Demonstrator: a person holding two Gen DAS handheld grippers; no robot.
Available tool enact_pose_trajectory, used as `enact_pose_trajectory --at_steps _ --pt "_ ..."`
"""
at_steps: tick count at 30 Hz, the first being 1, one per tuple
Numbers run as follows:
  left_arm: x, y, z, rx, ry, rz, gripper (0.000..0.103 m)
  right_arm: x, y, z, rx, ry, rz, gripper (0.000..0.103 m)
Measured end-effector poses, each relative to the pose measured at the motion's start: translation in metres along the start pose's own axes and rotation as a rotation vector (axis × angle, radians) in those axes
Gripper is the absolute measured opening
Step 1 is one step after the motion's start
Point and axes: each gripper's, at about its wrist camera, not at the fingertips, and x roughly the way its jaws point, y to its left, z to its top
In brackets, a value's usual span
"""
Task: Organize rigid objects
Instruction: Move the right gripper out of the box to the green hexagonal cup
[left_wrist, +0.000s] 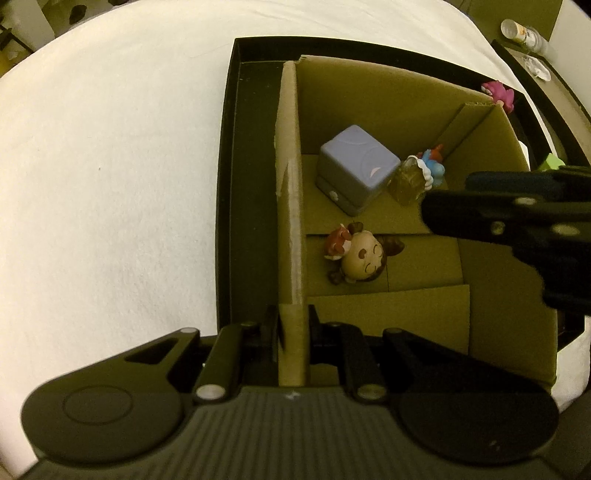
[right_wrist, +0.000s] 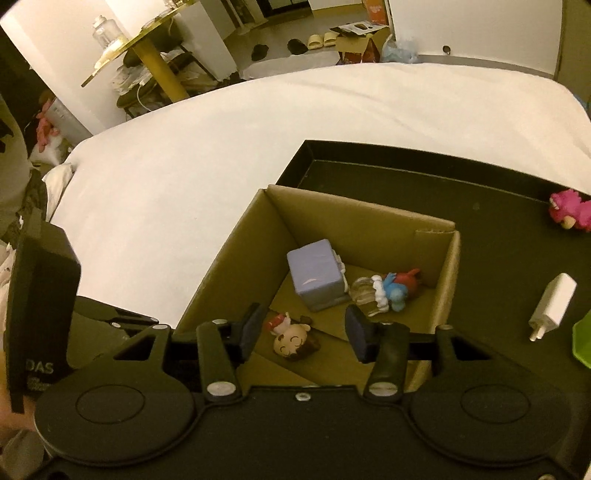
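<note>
Pinching cardboard box (left_wrist: 291, 206) left wall with left gripper (left_wrist: 293, 332), right gripper (right_wrist: 301, 330) spread above brown-haired figurine (right_wrist: 295, 341).

A white bed (right_wrist: 221, 155) carries a shallow black tray (right_wrist: 406, 162), lying flat directly on the sheet near one edge.

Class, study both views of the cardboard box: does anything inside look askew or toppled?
Yes. In the cardboard box, the brown-haired figurine lies on its back, face up, and the lavender cube sits tilted against the glass jar. Nothing looks broken.
</note>
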Motion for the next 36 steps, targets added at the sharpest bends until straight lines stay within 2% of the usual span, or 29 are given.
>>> enact_pose_trajectory --at_steps 7,8,10,16,26,36 --pt "0.000 0.000 0.002 0.002 0.006 0.000 0.012 -0.015 -0.007 -0.003 -0.023 -0.045 0.004 0.054" --pt "0.000 -0.001 0.002 0.003 0.008 0.001 0.012 -0.018 -0.009 -0.004 -0.027 -0.055 0.001 0.057" --pt "0.000 -0.002 0.003 0.008 0.011 0.004 0.012 -0.024 -0.012 -0.006 -0.040 -0.079 -0.018 0.062" --pt "0.001 -0.004 0.004 0.005 0.014 0.012 0.012 -0.043 -0.032 -0.010 -0.040 -0.135 -0.063 0.063" --pt "-0.001 -0.008 0.004 0.002 0.017 0.028 0.012 -0.066 -0.090 -0.020 -0.031 -0.181 -0.155 0.070" --pt "-0.001 -0.008 0.004 0.005 0.017 0.036 0.012 -0.075 -0.145 -0.030 -0.008 -0.189 -0.265 0.074"
